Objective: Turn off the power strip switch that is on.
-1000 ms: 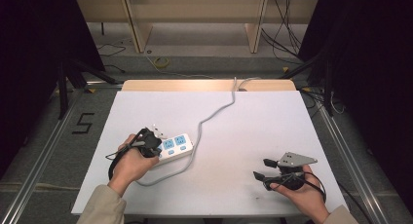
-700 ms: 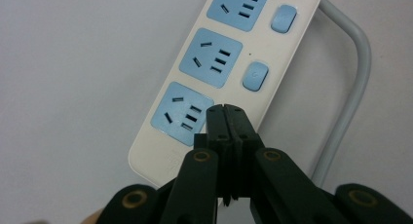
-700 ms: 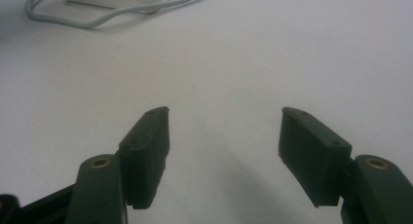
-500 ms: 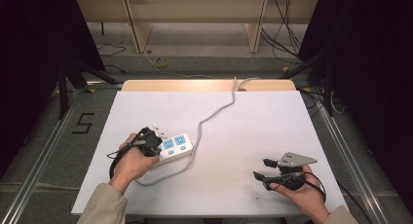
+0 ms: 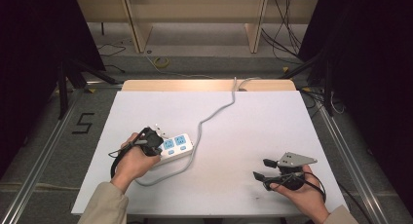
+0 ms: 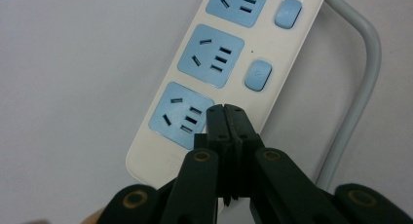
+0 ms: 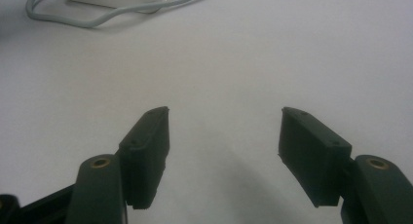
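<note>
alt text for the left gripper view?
The closed left tongs hover over the near end of a white power strip with blue sockets and switches, lying on a white table. Its grey cable curves along the right.

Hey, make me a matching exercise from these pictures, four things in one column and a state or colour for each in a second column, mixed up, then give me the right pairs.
Things:
1. left gripper
2. right gripper
3. power strip sockets
4. power strip cable

States or colours:
A. grey, running to the table's far edge
B. jaws closed together, tips over the strip
C. light blue
D. jaws spread apart over bare table

Pairs: 1-B, 2-D, 3-C, 4-A
</note>
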The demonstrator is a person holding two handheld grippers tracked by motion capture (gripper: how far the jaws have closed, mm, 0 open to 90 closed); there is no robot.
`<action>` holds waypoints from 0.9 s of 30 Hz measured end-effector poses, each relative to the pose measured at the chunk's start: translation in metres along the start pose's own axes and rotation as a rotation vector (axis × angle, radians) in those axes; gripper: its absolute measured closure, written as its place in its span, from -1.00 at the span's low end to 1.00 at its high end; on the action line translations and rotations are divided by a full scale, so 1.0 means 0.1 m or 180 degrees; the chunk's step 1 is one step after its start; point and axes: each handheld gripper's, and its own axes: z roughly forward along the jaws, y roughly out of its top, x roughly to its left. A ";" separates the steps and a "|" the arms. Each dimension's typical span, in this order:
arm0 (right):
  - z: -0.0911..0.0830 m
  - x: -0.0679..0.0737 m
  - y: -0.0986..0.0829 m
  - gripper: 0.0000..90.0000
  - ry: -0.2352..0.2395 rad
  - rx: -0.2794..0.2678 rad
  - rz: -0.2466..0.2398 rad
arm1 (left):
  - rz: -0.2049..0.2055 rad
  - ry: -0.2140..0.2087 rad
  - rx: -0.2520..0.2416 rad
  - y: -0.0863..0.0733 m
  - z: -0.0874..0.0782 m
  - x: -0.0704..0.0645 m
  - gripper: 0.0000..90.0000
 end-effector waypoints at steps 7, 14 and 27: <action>0.00 0.00 0.00 -0.18 0.0006 0.0004 -0.0002 | -0.0030 -0.0020 0.0026 0.00 0.02 0.01 0.99; 0.01 0.00 0.00 -0.18 0.0012 0.0006 -0.0001 | -0.0027 -0.0020 0.0040 0.01 0.04 0.02 0.99; 0.01 0.00 0.00 -0.18 0.0013 0.0013 0.0000 | 0.0028 -0.0019 0.0093 0.03 0.09 0.01 0.99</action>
